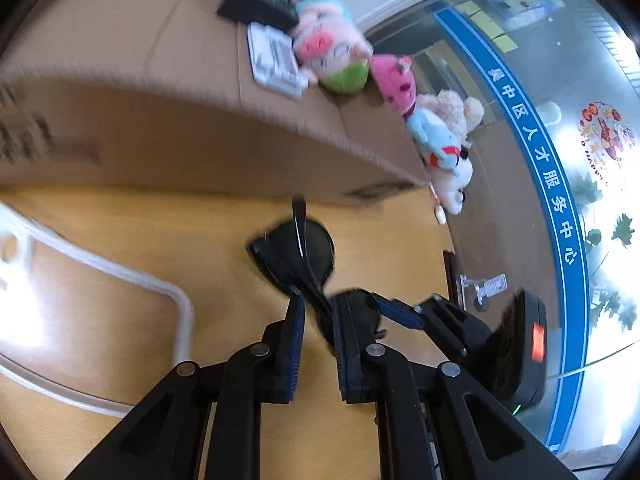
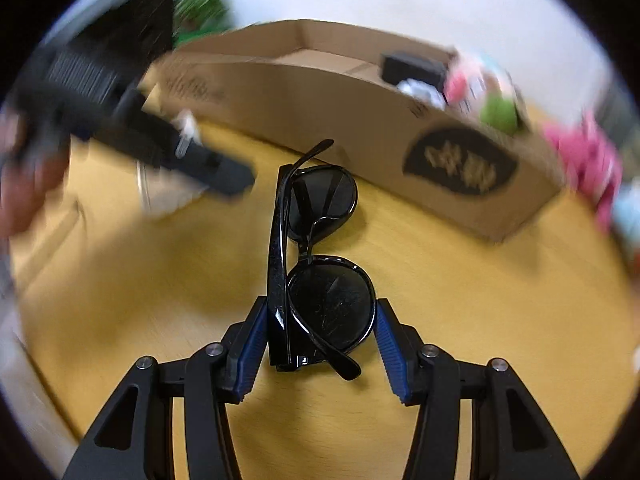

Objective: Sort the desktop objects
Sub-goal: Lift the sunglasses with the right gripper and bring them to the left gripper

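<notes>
Right gripper (image 2: pixel 320 342) pinches folded black plastic sunglasses (image 2: pixel 320 256) by one lens rim (light, scratch-prone, slick), w/ left gripper (image 1: pixel 318 344) nearly closed, apparently empty.

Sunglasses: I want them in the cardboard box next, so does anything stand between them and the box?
Nothing visible does. The sunglasses sit between the right gripper's fingers, and bare desk runs from them to the box. Only the box's own near wall has to be cleared. The left gripper is off to the side.
</notes>
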`<action>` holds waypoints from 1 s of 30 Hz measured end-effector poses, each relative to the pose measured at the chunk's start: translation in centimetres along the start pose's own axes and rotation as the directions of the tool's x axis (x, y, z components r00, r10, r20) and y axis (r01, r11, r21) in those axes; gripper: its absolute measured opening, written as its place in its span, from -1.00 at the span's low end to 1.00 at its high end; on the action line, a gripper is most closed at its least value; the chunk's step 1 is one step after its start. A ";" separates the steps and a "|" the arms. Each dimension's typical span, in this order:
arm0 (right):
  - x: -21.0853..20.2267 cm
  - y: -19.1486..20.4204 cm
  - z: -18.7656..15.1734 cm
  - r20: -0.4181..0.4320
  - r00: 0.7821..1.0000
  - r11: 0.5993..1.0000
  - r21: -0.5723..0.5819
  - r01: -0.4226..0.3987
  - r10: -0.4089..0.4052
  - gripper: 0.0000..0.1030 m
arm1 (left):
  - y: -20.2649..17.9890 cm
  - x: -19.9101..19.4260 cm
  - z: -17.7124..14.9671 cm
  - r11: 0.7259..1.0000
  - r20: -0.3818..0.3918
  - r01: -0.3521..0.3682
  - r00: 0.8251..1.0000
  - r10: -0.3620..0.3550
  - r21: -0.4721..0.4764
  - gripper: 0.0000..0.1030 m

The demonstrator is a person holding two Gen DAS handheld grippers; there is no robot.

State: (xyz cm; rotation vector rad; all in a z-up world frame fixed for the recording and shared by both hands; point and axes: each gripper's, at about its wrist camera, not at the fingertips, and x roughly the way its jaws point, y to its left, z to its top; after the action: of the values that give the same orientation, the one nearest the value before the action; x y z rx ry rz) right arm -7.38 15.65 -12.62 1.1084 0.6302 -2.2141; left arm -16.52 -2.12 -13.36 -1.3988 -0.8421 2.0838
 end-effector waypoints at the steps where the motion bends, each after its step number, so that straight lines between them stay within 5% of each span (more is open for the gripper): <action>1: -0.2 0.9 0.0 0.005 0.999 0.994 -0.091 0.054 -0.054 -0.02 | -0.1 -0.8 0.3 1.000 0.020 -0.009 1.000 0.009 0.012 -0.78; 4: 0.1 3.8 -0.9 0.068 0.969 0.896 -0.371 0.244 -0.236 -0.02 | -0.1 -3.1 1.1 0.998 0.065 -0.035 0.997 0.031 0.048 -0.78; 8: 0.9 6.9 -4.0 0.251 0.884 0.604 -0.654 0.455 -0.394 0.04 | -0.1 -4.4 2.1 0.993 0.085 -0.077 0.994 0.070 0.085 -0.78; 10: 0.3 7.0 -4.7 0.290 0.875 0.564 -0.676 0.473 -0.387 0.26 | -0.3 -4.0 2.4 0.990 0.059 -0.083 0.995 0.077 0.115 -0.78; 12: -1.1 6.5 -4.9 0.307 0.884 0.589 -0.661 0.465 -0.352 0.58 | -0.4 -3.2 2.5 0.985 0.021 -0.084 0.996 0.082 0.151 -0.71; 16: -4.5 3.5 -3.9 0.192 0.969 0.816 -0.528 0.235 -0.155 0.58 | -0.9 0.2 2.5 0.980 -0.073 -0.054 0.995 0.070 0.192 -0.71; 20: -5.2 -1.6 -1.6 0.094 0.994 0.973 -0.227 -0.033 0.056 0.54 | -1.8 2.2 2.1 0.972 -0.138 -0.039 0.988 0.073 0.234 -0.71; 22: -4.8 -4.4 -0.5 0.082 0.984 0.986 -0.061 -0.155 0.160 0.43 | -2.4 2.6 1.6 0.963 -0.156 -0.039 0.984 0.083 0.267 -0.71; 23: -4.6 -5.9 -0.1 0.096 0.970 0.973 0.029 -0.227 0.224 0.13 | -2.5 2.8 1.2 0.959 -0.163 -0.044 0.982 0.093 0.280 -0.72; 24: -4.4 -6.8 0.1 0.112 0.959 0.960 0.081 -0.270 0.260 -0.38 | -2.6 2.9 0.9 0.955 -0.168 -0.058 0.980 0.111 0.290 -0.72; 26: -4.0 -6.9 0.7 0.113 0.958 0.957 0.090 -0.276 0.265 -0.87 | -2.8 2.9 0.2 0.946 -0.163 -0.078 0.977 0.135 0.314 -0.73; 30: -3.8 -3.7 -0.4 0.059 0.958 0.960 0.004 -0.281 0.281 -0.89 | -3.1 2.8 -1.2 0.936 -0.153 -0.091 0.977 0.150 0.339 -0.79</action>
State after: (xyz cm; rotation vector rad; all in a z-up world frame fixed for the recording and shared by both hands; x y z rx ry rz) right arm -7.74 19.64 -9.12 1.0644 0.4061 -1.9990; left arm -16.27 2.24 -13.24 -1.4498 -0.3213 2.0365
